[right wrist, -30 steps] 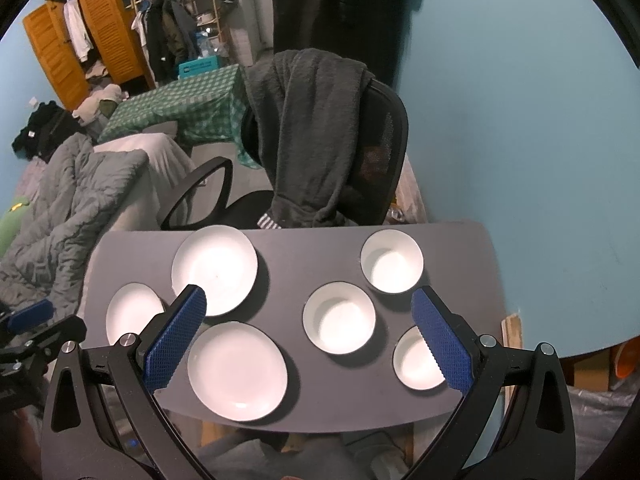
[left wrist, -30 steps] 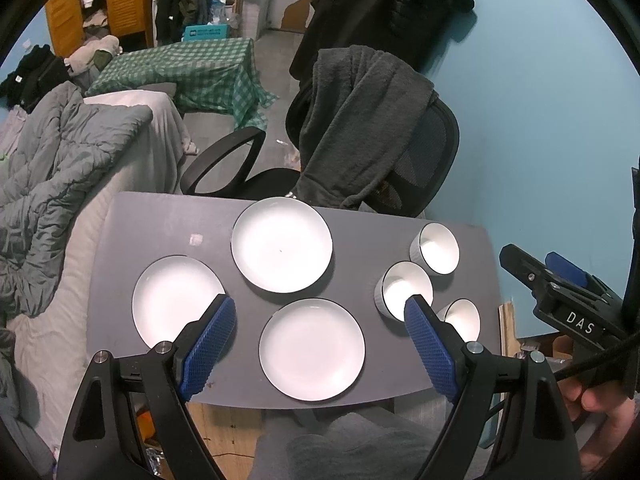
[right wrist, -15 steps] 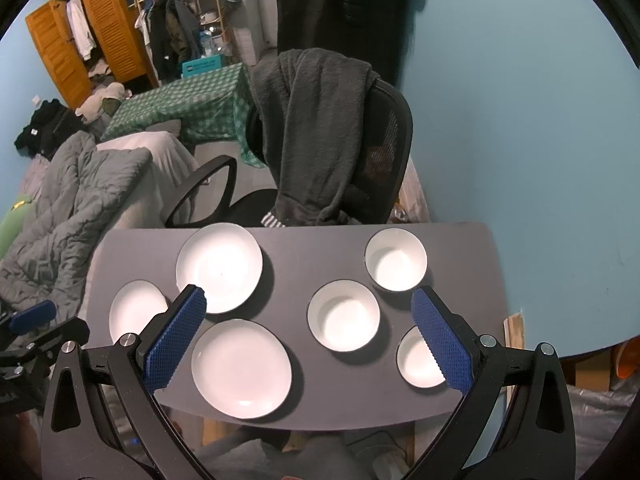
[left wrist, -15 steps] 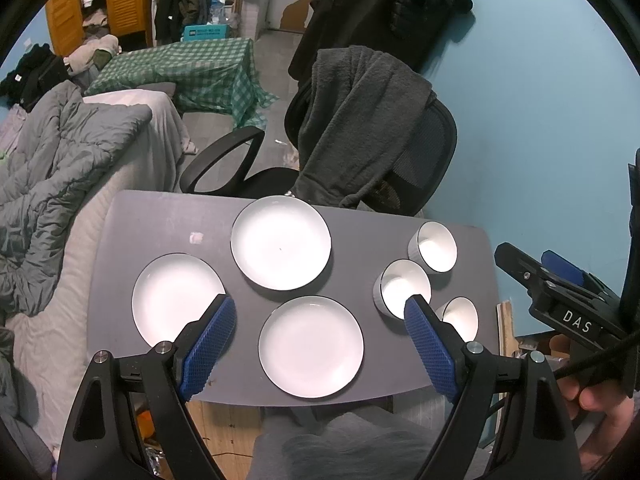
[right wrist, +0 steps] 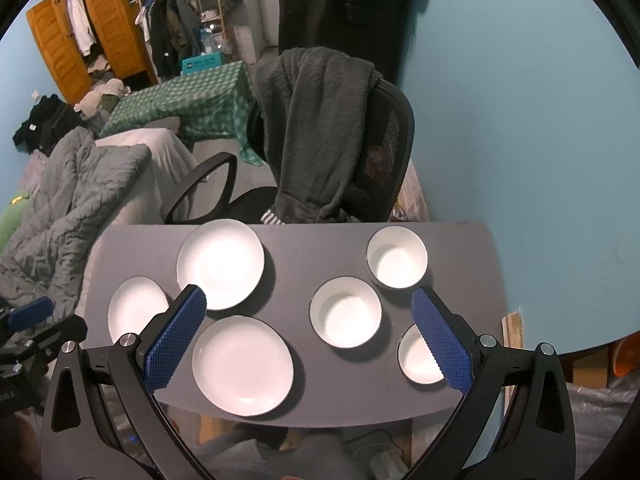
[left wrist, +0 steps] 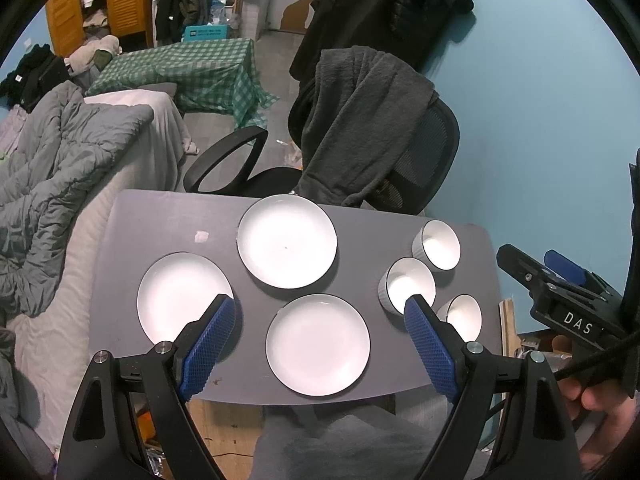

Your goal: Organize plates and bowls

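Observation:
Three white plates lie on the grey table (left wrist: 148, 224): a far plate (left wrist: 287, 241), a left plate (left wrist: 182, 296) and a near plate (left wrist: 318, 344). Three white bowls stand at the right: a far bowl (left wrist: 438, 244), a middle bowl (left wrist: 408, 285) and a near bowl (left wrist: 464, 317). The right wrist view shows the same plates (right wrist: 221, 264) (right wrist: 242, 365) (right wrist: 136, 307) and bowls (right wrist: 397, 258) (right wrist: 346, 312) (right wrist: 420, 359). My left gripper (left wrist: 319, 312) hangs open high above the near plate. My right gripper (right wrist: 308, 302) is open too, above the middle bowl, holding nothing.
A black office chair (left wrist: 416, 168) draped with a dark grey fleece (left wrist: 360, 120) stands behind the table. A bed with a grey quilt (left wrist: 52, 168) runs along the left. The blue wall (left wrist: 540, 120) is close on the right. A hand (left wrist: 600, 404) holds the other gripper at the lower right.
Both views have shifted slightly: the table and dishes sit a little higher in the right wrist view. Neither gripper has opened or shut, and no dish has moved.

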Available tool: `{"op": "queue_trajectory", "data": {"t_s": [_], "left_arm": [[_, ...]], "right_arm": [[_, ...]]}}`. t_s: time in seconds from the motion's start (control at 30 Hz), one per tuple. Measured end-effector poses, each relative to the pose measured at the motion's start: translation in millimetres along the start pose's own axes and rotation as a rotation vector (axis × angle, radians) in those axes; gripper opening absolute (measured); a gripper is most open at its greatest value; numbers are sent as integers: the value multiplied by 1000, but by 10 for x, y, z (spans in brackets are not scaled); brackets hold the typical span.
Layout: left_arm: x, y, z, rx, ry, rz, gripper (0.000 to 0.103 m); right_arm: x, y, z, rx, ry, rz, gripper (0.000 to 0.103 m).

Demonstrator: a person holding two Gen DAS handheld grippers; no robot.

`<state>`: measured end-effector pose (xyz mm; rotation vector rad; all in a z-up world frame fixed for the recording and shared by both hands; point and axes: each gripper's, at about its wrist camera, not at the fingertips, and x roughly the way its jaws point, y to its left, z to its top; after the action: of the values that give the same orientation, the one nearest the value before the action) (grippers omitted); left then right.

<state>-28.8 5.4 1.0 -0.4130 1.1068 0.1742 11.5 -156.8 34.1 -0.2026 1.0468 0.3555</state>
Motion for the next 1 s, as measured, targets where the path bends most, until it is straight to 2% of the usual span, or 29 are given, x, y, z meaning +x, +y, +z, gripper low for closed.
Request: {"op": "queue_trajectory", "data": {"t_s": [0.17, 0.33, 0.77, 1.0], "left_arm": [[46, 69, 0, -3, 11, 19, 88], [171, 294, -14, 9, 47, 9, 88], [782, 777, -183, 27, 188, 14, 88], [1049, 858, -297, 67, 228, 34, 88]], "right_arm": [[38, 40, -19, -2, 10, -18, 100], [159, 80, -72, -5, 34, -18, 100], [784, 109, -407, -34, 134, 5, 100], [1136, 74, -631, -5, 209, 39, 100]]}}
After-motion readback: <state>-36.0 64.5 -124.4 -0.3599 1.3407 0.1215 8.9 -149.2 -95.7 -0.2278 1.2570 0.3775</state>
